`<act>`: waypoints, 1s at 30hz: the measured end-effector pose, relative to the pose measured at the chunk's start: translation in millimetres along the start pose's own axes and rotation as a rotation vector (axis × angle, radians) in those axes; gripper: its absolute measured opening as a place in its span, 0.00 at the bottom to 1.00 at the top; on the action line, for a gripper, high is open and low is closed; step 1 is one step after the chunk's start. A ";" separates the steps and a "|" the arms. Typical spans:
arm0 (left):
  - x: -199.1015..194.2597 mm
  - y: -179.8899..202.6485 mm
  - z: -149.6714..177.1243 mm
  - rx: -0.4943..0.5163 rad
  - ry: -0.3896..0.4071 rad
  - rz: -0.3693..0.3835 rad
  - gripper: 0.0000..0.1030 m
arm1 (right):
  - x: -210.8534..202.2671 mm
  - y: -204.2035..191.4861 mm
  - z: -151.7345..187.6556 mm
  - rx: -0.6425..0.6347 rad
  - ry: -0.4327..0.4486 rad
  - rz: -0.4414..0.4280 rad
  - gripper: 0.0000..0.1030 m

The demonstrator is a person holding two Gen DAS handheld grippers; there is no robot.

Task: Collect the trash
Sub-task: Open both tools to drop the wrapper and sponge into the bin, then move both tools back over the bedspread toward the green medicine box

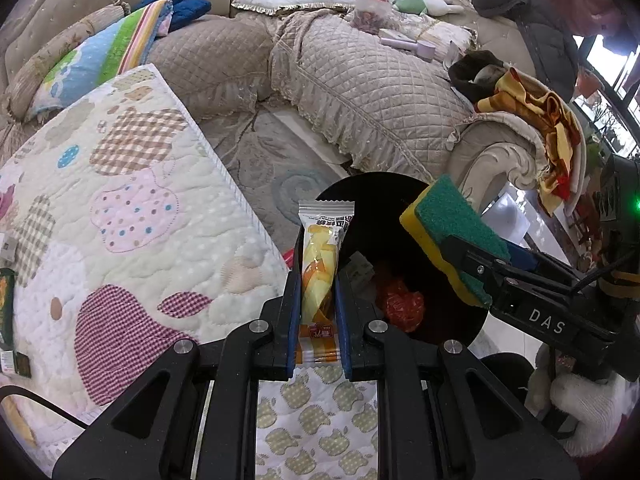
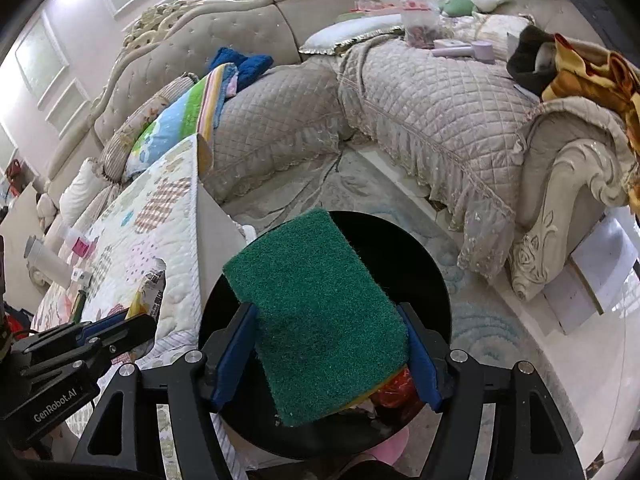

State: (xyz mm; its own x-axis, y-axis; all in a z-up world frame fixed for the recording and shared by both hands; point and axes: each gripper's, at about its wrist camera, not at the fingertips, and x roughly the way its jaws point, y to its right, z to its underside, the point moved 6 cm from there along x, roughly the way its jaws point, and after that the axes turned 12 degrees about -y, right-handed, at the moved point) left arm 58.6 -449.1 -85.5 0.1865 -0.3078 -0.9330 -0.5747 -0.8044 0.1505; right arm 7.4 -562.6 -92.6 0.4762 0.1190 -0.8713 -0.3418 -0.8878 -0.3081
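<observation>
Above the black trash bin, the right gripper clamps a green and yellow sponge flat over the opening. Just beside the bin's near rim, the left gripper pinches a snack packet, its long side pointing toward the bin.

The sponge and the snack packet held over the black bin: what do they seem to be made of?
Sponge: likely soft yellow foam under a coarse green scouring layer; the top looks fuzzy and matte. Snack packet: probably thin glossy plastic film, partly clear, with crimped ends and highlights.
</observation>
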 end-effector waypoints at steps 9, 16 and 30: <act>4.0 2.5 -3.5 0.001 0.011 0.039 0.15 | 1.6 7.8 -3.2 0.034 -0.005 -0.001 0.72; -1.0 -0.6 -2.1 -0.015 0.019 0.075 0.37 | 2.3 3.0 -2.0 0.038 -0.017 -0.019 0.73; -22.7 -39.6 19.4 -0.074 0.047 -0.009 0.37 | -0.4 -38.2 4.1 -0.056 -0.017 -0.021 0.73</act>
State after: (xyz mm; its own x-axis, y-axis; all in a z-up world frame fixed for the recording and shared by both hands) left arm 61.7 -400.3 -76.6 0.2295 -0.3222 -0.9184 -0.5124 -0.8423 0.1674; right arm 17.0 -526.9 -82.1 0.4685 0.1454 -0.8714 -0.2858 -0.9084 -0.3052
